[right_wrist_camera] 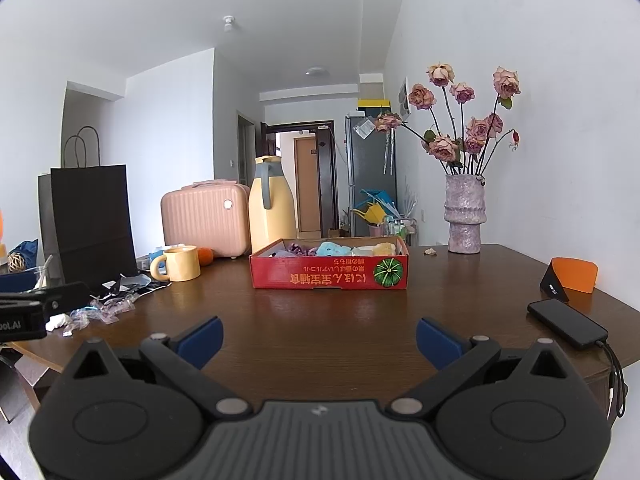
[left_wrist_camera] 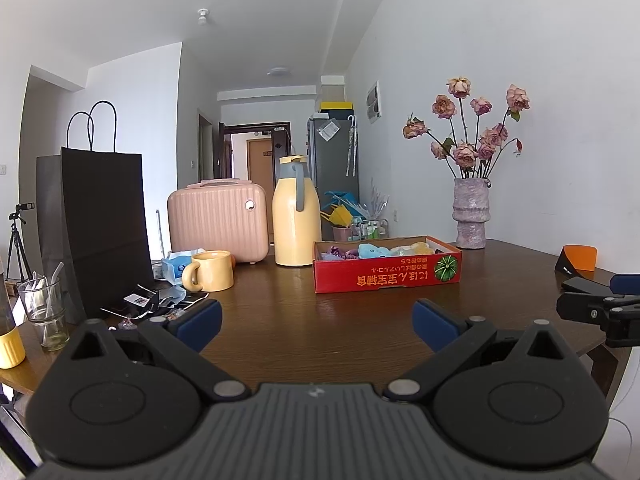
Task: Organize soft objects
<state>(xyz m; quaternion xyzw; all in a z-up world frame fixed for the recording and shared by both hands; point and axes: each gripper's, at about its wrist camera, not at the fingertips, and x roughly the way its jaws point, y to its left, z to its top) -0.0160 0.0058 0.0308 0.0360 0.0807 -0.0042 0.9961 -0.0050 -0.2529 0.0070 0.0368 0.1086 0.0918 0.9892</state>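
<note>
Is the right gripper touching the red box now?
Apart. In the right wrist view, the right gripper has its jaws open and empty, and a wide strip of bare table lies between it and the red box.

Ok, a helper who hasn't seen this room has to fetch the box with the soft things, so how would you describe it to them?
Look at the dark wooden table, in front of the tall yellow thermos jug. There lies a shallow red cardboard box holding soft purple, blue and yellow pieces. It is the only red thing there, printed with a green pumpkin and yellow lettering.
</note>
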